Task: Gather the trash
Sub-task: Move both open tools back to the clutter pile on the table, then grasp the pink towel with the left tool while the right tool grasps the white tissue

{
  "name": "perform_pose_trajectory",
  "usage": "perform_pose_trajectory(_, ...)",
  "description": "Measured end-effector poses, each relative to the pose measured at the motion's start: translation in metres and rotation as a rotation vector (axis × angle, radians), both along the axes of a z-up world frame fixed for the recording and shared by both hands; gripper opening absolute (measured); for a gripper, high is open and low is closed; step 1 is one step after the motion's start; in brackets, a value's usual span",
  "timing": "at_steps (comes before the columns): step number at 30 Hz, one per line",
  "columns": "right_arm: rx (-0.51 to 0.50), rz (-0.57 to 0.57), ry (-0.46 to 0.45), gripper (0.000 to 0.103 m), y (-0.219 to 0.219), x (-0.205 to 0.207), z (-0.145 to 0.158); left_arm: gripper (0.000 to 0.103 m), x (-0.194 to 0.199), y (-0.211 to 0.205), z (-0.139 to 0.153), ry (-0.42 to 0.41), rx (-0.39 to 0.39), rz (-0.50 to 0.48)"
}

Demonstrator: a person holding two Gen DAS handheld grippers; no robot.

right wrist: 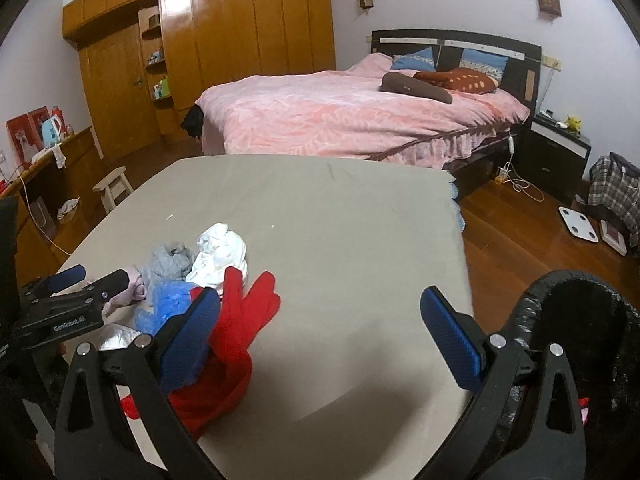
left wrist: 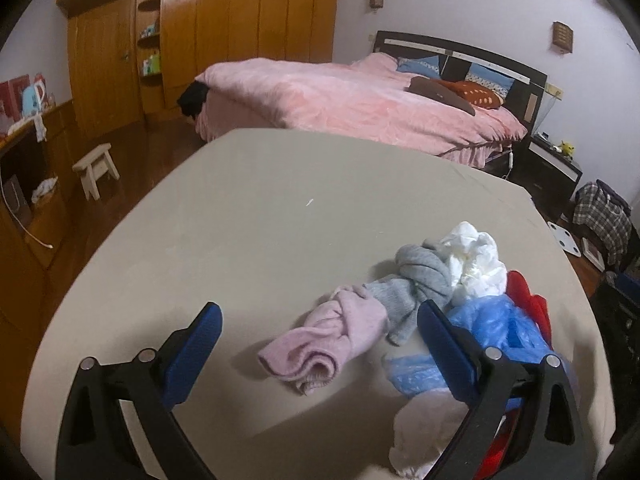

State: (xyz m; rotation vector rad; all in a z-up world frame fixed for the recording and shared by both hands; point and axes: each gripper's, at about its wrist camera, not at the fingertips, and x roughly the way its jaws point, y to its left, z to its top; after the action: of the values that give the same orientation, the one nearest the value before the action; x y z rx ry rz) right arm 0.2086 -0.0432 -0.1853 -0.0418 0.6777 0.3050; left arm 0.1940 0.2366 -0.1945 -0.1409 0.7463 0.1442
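A pile lies on the beige table point(left wrist: 260, 208): a pink sock point(left wrist: 324, 340), a grey sock point(left wrist: 420, 280), crumpled white paper point(left wrist: 476, 260), a blue plastic bag point(left wrist: 504, 328), a red cloth point(left wrist: 528, 296) and a white wrapper point(left wrist: 432, 428). My left gripper point(left wrist: 320, 320) is open and empty, with the pink sock between its fingers. In the right wrist view the red cloth point(right wrist: 240, 320), white paper point(right wrist: 220, 252) and blue bag point(right wrist: 172, 304) lie left of my right gripper point(right wrist: 320, 312), which is open and empty over the table point(right wrist: 340, 220). The left gripper point(right wrist: 88, 280) shows at the far left.
A black-lined trash bin point(right wrist: 580, 320) stands off the table's right edge. A pink bed point(right wrist: 340, 116), wooden wardrobe point(right wrist: 240, 32), small stool point(right wrist: 114, 188), nightstand point(right wrist: 560, 148), white scale point(right wrist: 578, 224) and plaid bag point(right wrist: 616, 192) fill the room behind.
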Motion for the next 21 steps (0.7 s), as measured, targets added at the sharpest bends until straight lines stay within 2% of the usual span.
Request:
perform_pose_trajectory(3,-0.005,0.011,0.004,0.098,0.005,0.005,-0.002,0.093,0.004,0.004,-0.003,0.014,-0.013,-0.001)
perform_pose_trajectory(6,-0.007,0.022,0.003,0.098,0.011,0.007,-0.003,0.084,0.006,0.006,-0.006,0.032,-0.041,-0.022)
perform_pose_trajectory(9,-0.009,0.029,0.003,0.098,0.014,0.008,-0.003,0.069,0.006,0.007,-0.009,0.043,-0.072,-0.044)
perform_pose_trajectory(11,-0.007,0.031,0.007,0.098,0.016,0.010,-0.004,0.056,0.007,0.007,-0.011,0.050,-0.094,-0.057)
perform_pose_trajectory(12,-0.005,0.033,0.007,0.098,0.016,0.010,-0.004,0.053,0.007,0.007,-0.011,0.048,-0.101,-0.070)
perform_pose_trajectory(14,-0.006,0.037,0.009,0.098,0.018,0.012,-0.004,0.044,0.006,0.004,-0.009,0.043,-0.092,-0.083)
perform_pose_trajectory(21,0.003,0.050,-0.003,0.098,0.022,0.018,0.002,0.041,-0.004,0.005,0.003,0.014,-0.094,-0.052)
